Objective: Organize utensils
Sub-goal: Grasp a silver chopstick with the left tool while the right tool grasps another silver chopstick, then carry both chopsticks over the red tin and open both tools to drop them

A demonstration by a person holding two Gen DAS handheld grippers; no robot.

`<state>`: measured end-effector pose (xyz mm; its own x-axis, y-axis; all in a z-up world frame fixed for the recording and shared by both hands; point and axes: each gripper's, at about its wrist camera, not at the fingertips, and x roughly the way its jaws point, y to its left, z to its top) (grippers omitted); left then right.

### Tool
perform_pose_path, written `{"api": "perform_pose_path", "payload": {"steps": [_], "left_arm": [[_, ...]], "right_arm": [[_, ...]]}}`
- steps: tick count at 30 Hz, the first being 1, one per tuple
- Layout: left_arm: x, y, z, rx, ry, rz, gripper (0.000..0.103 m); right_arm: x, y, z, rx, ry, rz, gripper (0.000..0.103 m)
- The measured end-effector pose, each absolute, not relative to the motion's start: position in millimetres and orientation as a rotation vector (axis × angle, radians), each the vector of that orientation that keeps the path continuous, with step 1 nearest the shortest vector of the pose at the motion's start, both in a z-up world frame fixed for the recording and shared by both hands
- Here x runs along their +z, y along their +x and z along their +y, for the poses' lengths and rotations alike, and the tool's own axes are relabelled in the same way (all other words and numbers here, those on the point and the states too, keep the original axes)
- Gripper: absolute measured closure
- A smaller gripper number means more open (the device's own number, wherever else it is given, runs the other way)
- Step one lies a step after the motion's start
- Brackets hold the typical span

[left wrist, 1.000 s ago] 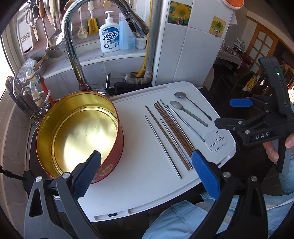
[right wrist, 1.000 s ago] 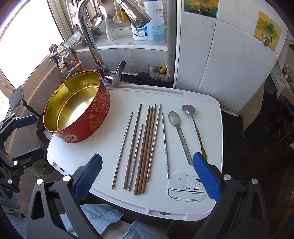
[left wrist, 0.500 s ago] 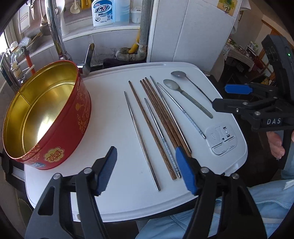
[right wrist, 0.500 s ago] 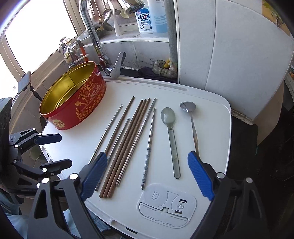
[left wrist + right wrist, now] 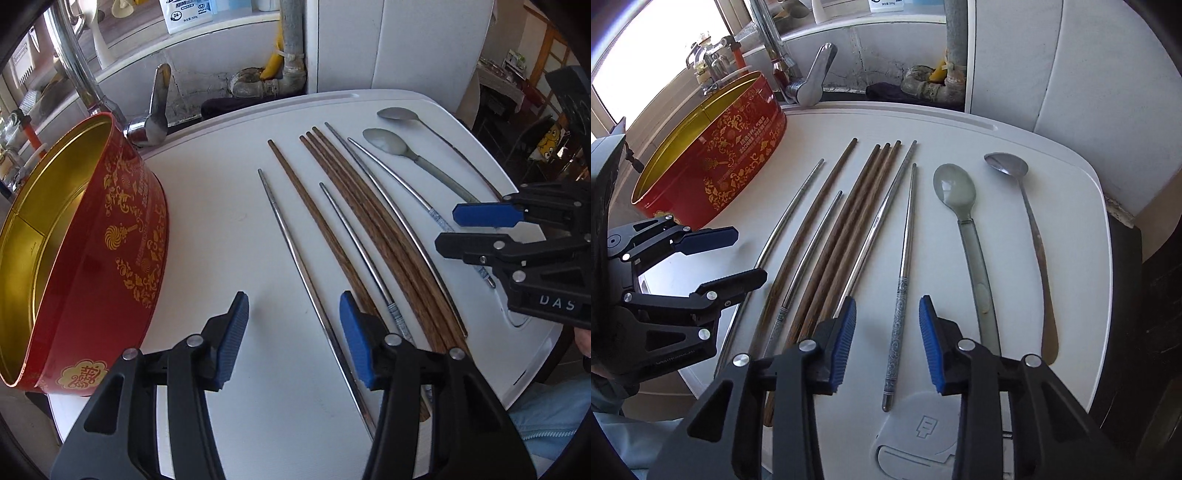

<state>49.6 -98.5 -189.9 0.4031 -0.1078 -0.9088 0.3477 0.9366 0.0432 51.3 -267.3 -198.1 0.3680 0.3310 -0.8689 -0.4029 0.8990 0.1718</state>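
Between the blue pads of the right claw (image 5: 887,339), which stands spread and pinching nothing, lies the patterned handle end of one metal chopstick (image 5: 903,280), running toward 12 o'clock on the white table (image 5: 1071,206). At 1 o'clock from this claw lie two spoons side by side: a pale-bowled spoon (image 5: 967,229) and a slimmer metal spoon (image 5: 1030,229) with a brownish handle, both bowls pointing away. At 11 o'clock lies the rest of the row: three wooden chopsticks (image 5: 849,229) touching one another, with further metal ones and a single wooden one alongside.

The left claw (image 5: 294,332) is likewise spread and empty, held low over the near edge of the table. Its pads straddle the leftmost metal chopstick (image 5: 295,254), and its right pad overlaps the near end of a wooden chopstick (image 5: 314,214).

At 9 to 10 o'clock from the left claw sits the round red tin (image 5: 129,236) with gold ornament, its gold interior (image 5: 40,236) holding nothing visible; no utensil is in it. It stands on the far left part of the table, well apart from the chopsticks. Behind it, at 11 o'clock, rises a chrome faucet (image 5: 147,122).
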Motion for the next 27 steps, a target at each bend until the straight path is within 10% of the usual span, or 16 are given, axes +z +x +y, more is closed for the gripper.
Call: {"api": "perform_pose_path", "payload": {"steps": [2, 4, 27], "left_arm": [[-190, 50, -93, -0.318, 0.192, 1.113, 0.055], [-188, 48, -88, -0.327, 0.135, 1.104, 0.095], [-108, 15, -48, -0.239, -0.071, 0.952, 0.097]], "right_arm": [[-199, 45, -266, 0.455, -0.109, 1.052, 0.072], [-199, 39, -264, 0.427, -0.152, 1.030, 0.092], [-131, 15, -263, 0.552, -0.029, 0.915, 0.097]]}}
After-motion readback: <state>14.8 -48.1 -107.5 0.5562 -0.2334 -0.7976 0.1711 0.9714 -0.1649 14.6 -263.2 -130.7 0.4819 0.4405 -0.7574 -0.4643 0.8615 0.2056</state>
